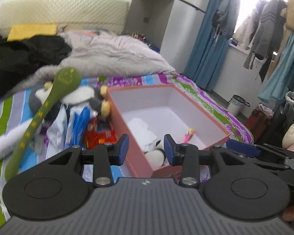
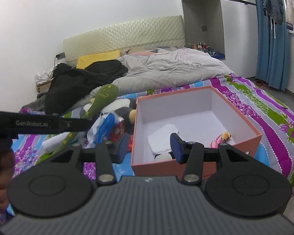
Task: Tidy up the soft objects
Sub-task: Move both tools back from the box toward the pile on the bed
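Left tool is sitting closest to the lens in the left wrist view, blue pads spread apart and pinching nothing, hovering over the near corner of the orange box. That box is lying open on the striped bedspread. Inside the box, a black-and-white plush is resting against the near wall, a folded white cloth is lying farther in, and a little pink toy is sitting toward the right wall. Just left of the box, a grey penguin plush is lying on a pile of plastic bags and a red packet. A long green plush is leaning across that pile. The right tool is poking in just right of the box.

Over in the right wrist view, the right tool is also gaping open with nothing between its pads, hanging over the box's near left corner. The white cloth and pink toy are showing inside the box, with the black-and-white plush peeking up at the near wall. The green plush and penguin plush are lying left of the box, and a grey duvet is bunching up beyond it.
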